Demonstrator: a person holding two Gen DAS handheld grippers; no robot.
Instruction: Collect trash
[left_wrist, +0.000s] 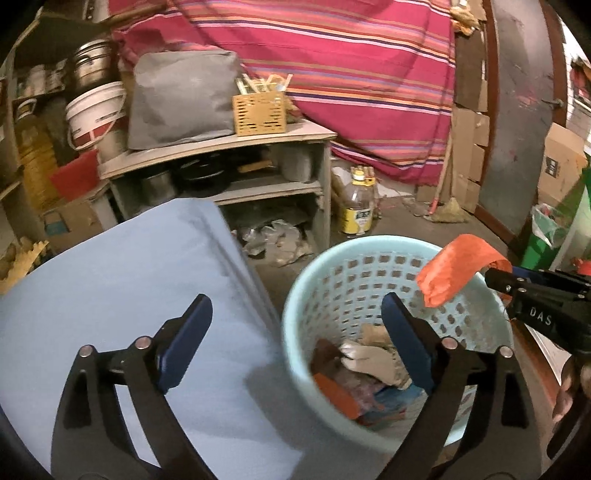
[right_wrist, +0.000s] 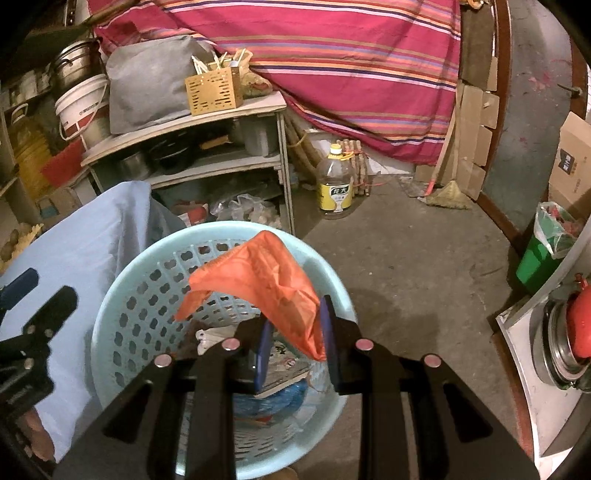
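A light blue perforated basket (left_wrist: 314, 280) (right_wrist: 147, 280) stands on the floor beside a table with a light blue cloth (left_wrist: 122, 280). It holds several pieces of trash (left_wrist: 369, 362). My right gripper (right_wrist: 295, 332) is shut on an orange plastic wrapper (right_wrist: 273, 280) and holds it above the basket's opening. The wrapper (left_wrist: 454, 269) and the right gripper (left_wrist: 495, 277) also show at the right of the left wrist view. My left gripper (left_wrist: 295, 314) is open and empty, one finger over the cloth and one over the basket.
A wooden shelf unit (left_wrist: 229, 155) with pots and a grey bag stands behind the table. An oil bottle (right_wrist: 334, 184) stands on the concrete floor by a striped cloth (right_wrist: 351, 66). A green bin with a bag (right_wrist: 543, 251) stands at the right, near a broom (right_wrist: 447, 192).
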